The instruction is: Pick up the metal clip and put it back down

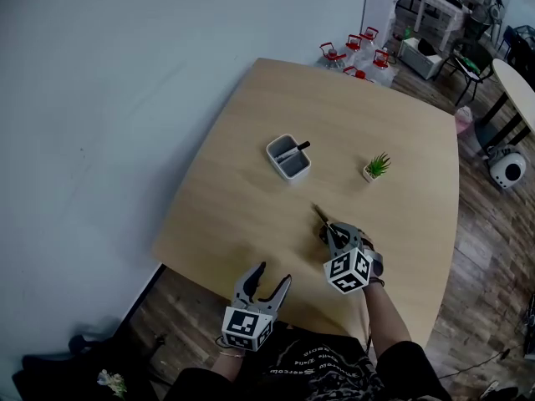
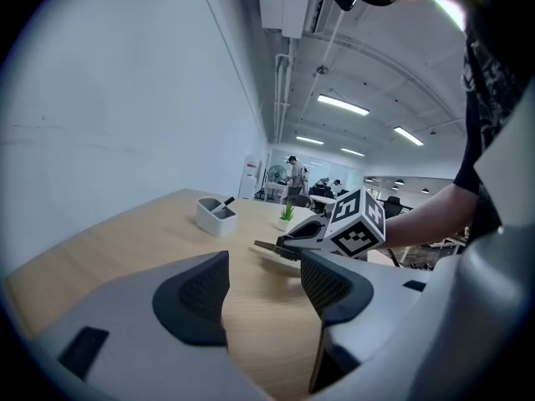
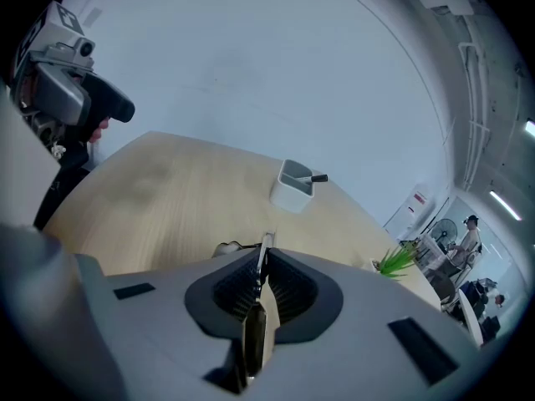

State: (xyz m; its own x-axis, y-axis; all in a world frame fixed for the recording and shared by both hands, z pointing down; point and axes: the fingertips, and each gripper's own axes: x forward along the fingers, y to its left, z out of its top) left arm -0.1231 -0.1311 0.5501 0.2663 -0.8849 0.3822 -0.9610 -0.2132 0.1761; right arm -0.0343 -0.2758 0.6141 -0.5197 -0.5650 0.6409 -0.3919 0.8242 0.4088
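My right gripper (image 1: 331, 229) is shut on the thin metal clip (image 1: 322, 217) over the middle of the wooden table (image 1: 251, 182). In the right gripper view the clip (image 3: 262, 261) stands on edge, pinched between the two dark pads. From the left gripper view the clip (image 2: 267, 246) sticks out of the right gripper (image 2: 288, 246) a little above the tabletop, with a shadow beneath it. My left gripper (image 1: 272, 275) hangs open and holds nothing at the table's near edge; its pads (image 2: 198, 292) stand well apart.
A white pen holder (image 1: 288, 157) with a black marker stands beyond the clip, and a small potted plant (image 1: 377, 167) stands to its right. Red-capped bottles (image 1: 359, 53) sit on the floor past the far corner. A wall runs along the left.
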